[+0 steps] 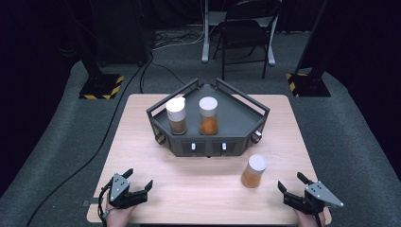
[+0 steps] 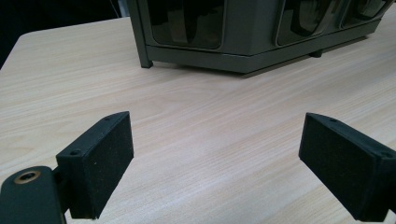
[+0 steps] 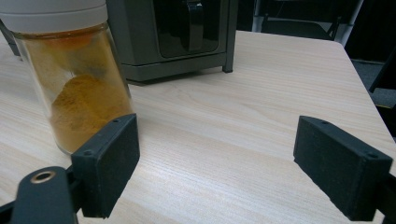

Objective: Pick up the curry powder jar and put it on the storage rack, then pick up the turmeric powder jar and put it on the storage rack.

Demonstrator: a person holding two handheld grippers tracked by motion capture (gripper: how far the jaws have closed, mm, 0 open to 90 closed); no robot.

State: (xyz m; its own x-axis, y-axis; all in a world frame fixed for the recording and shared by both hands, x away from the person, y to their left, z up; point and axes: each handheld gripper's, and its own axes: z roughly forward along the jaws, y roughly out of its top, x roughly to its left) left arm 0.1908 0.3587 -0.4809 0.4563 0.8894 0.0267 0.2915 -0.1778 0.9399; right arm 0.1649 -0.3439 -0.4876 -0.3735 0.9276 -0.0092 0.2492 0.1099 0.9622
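- The right gripper [image 1: 292, 183] rests at the table's near edge, at about 5 o'clock from the table's centre in the high view, a hand [image 1: 309, 218] behind it; its jaws stand apart with nothing between them.
- In the right gripper view the same gripper [image 3: 217, 163] looks across bare wood, the black pads [image 3: 109, 168] wide of each other and clamped on nothing.
- A spice jar [image 1: 254, 170] with a white lid and orange powder stands upright on the table just beyond the right gripper, at about 10 o'clock from it and apart from it.
- In the right gripper view the jar [image 3: 77, 88] rises just past the left-hand jaw; whether jar and jaw touch cannot be told there.
- The left gripper [image 1: 140, 178] lies at about 7 o'clock on the table, well apart from the right one, its jaws also apart and empty.
- The left gripper view shows that gripper [image 2: 215, 163] over plain tabletop, with the rack's base [image 2: 243, 42] ahead at 12 o'clock.
- A dark grey rack [image 1: 239, 125] with railed sides sits at the table's far middle, at 12 o'clock from both hands.
- Two more jars stand upright in the rack, just beside each other: one with brown powder [image 1: 176, 115] at left, one with orange powder [image 1: 208, 116] at right.
- The light wooden table [image 1: 142, 142] stands on grey carpet; a dark folding chair [image 1: 246, 33] waits beyond it at 12 o'clock.
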